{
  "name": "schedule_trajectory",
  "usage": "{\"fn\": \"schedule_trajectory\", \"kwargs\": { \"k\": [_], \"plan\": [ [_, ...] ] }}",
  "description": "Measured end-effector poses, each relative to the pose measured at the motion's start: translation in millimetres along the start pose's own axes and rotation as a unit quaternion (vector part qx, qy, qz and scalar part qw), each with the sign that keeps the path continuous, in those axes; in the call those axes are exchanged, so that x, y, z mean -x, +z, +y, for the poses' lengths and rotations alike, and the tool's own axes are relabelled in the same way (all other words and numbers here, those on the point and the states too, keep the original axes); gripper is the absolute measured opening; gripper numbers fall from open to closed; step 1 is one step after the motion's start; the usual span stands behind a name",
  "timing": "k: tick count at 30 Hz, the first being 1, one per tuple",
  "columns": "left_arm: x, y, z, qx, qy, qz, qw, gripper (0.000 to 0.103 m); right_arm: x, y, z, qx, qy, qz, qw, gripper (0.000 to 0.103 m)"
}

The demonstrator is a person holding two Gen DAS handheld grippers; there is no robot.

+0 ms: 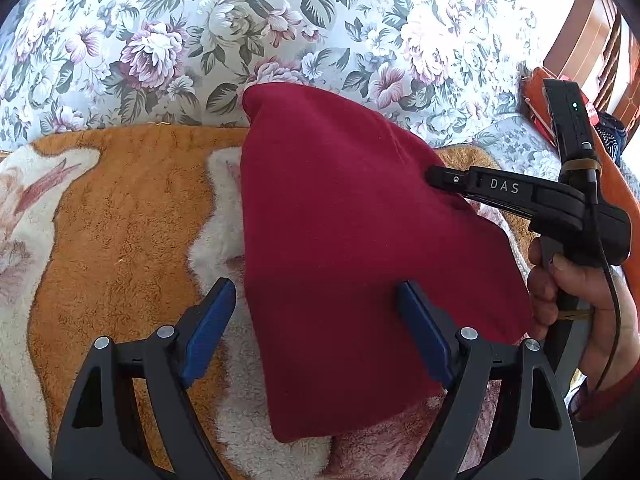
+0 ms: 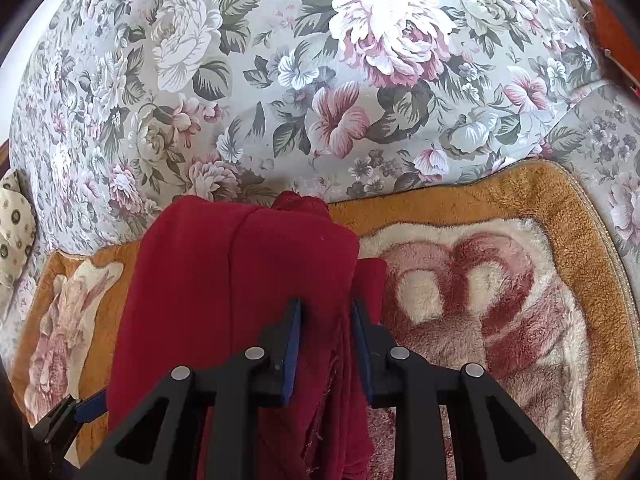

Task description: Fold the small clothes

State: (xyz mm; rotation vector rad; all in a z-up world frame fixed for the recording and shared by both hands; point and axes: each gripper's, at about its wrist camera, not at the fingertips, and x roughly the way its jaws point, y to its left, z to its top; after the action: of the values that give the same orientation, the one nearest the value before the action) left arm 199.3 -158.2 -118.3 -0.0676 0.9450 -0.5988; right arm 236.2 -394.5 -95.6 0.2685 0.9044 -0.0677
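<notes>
One dark red knit garment, one orange-and-cream plush blanket, one floral-print sheet, two black blue-padded grippers.

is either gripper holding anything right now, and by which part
The right gripper is shut on the dark red knit garment, pinching bunched fabric along its right-hand edge. The left gripper is open, holding nothing.

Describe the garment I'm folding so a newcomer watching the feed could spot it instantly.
Start at the floral sofa back, then drop to the orange plush blanket spread below it. The dark red garment lies on that blanket, its edge clamped by the right gripper. It is the only plain, unpatterned fabric there.
</notes>
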Motion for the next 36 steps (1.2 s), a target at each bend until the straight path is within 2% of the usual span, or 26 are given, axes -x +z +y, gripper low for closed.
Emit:
{"fn": "schedule_trajectory", "kwargs": {
  "k": [6,10,12,14,19,20,23,27,29,31,34,36],
  "plan": [
    [3.4,0.1,-0.7,0.000,-0.005,-0.009,0.9999,0.084,7.4,-0.7,4.3,0.021,-0.018,0.003,1.000,0.029],
    [6.4,4.1,2.5,0.011,-0.017,-0.011,0.9997,0.084,23.6,-6.4,2.7,0.017,-0.011,0.000,1.000,0.032],
    [8.4,6.8,6.6,0.025,-0.029,-0.011,0.9992,0.084,32.5,-10.6,0.9,0.012,-0.005,-0.001,1.000,0.037],
    [9.5,10.6,11.3,0.040,-0.043,-0.009,0.9982,0.086,39.2,-15.1,-3.1,0.000,0.009,-0.001,1.000,0.042],
    [3.6,17.5,27.4,0.088,-0.069,-0.005,0.9938,0.094,33.9,-29.2,-25.1,-0.060,0.088,0.017,0.994,0.048],
    [0.6,18.5,31.3,0.097,-0.073,0.000,0.9925,0.095,29.7,-31.4,-28.7,-0.070,0.098,0.019,0.993,0.049],
    [-14.7,25.4,41.7,0.127,-0.095,0.020,0.9872,0.096,17.5,-37.1,-41.2,-0.098,0.120,0.018,0.988,0.061],
    [-38.7,36.8,50.2,0.153,-0.139,0.045,0.9774,0.096,-4.0,-38.7,-49.6,-0.123,0.166,0.028,0.978,0.065],
    [-50.2,40.7,50.1,0.157,-0.140,0.058,0.9759,0.097,-16.0,-37.6,-52.0,-0.132,0.181,0.032,0.974,0.069],
    [-54.4,44.3,44.8,0.142,-0.140,0.054,0.9783,0.101,-22.3,-35.1,-49.7,-0.125,0.190,0.028,0.973,0.069],
    [-58.2,46.2,34.7,0.116,-0.127,0.056,0.9834,0.100,-26.1,-32.3,-37.3,-0.096,0.187,0.021,0.977,0.069],
    [-54.3,44.5,26.4,0.097,-0.123,0.057,0.9860,0.091,-20.1,-31.4,-29.0,-0.083,0.177,0.011,0.981,0.053]
  ]
}}
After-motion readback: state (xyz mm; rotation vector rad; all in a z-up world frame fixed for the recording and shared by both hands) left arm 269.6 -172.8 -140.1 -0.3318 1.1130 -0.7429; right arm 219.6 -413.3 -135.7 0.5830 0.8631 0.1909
